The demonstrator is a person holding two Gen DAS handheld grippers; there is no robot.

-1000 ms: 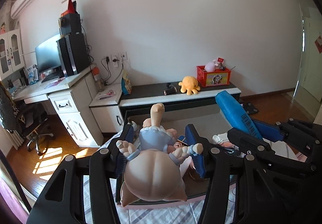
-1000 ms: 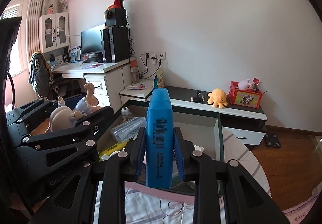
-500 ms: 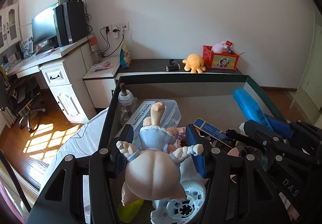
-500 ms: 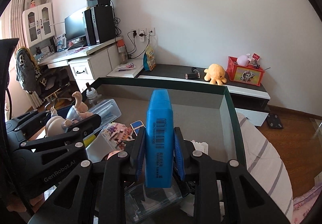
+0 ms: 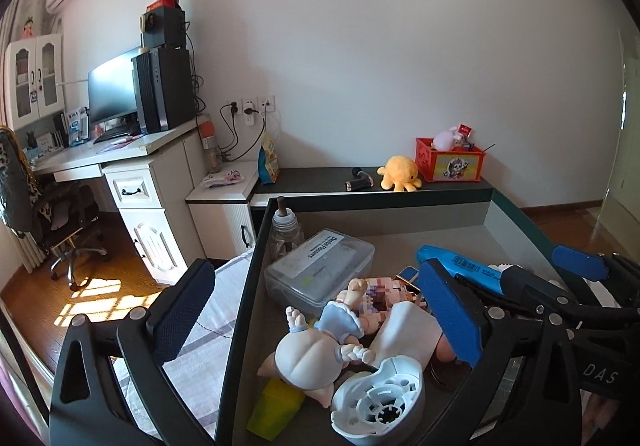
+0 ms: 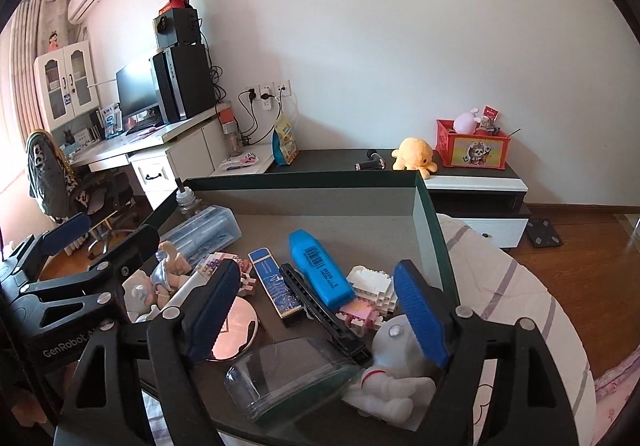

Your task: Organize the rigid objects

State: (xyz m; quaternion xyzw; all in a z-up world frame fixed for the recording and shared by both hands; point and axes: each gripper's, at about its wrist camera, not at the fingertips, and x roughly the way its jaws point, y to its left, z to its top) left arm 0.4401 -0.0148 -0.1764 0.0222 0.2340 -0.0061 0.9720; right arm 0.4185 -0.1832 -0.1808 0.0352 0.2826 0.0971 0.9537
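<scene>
A second ago the left hand-held gripper [image 5: 320, 310] clamped the doll [image 5: 316, 350] and the right hand-held gripper [image 6: 320, 310] clamped the blue marker [image 6: 320, 270], both above the box [image 6: 430, 230]. Now both lie released inside the box: the doll rests on its front beside a white round part [image 5: 380, 402], the marker on the box floor between a black comb [image 6: 320, 310] and white bricks [image 6: 370, 282]. Both grippers' jaws are opening, wide apart, pressing on nothing.
</scene>
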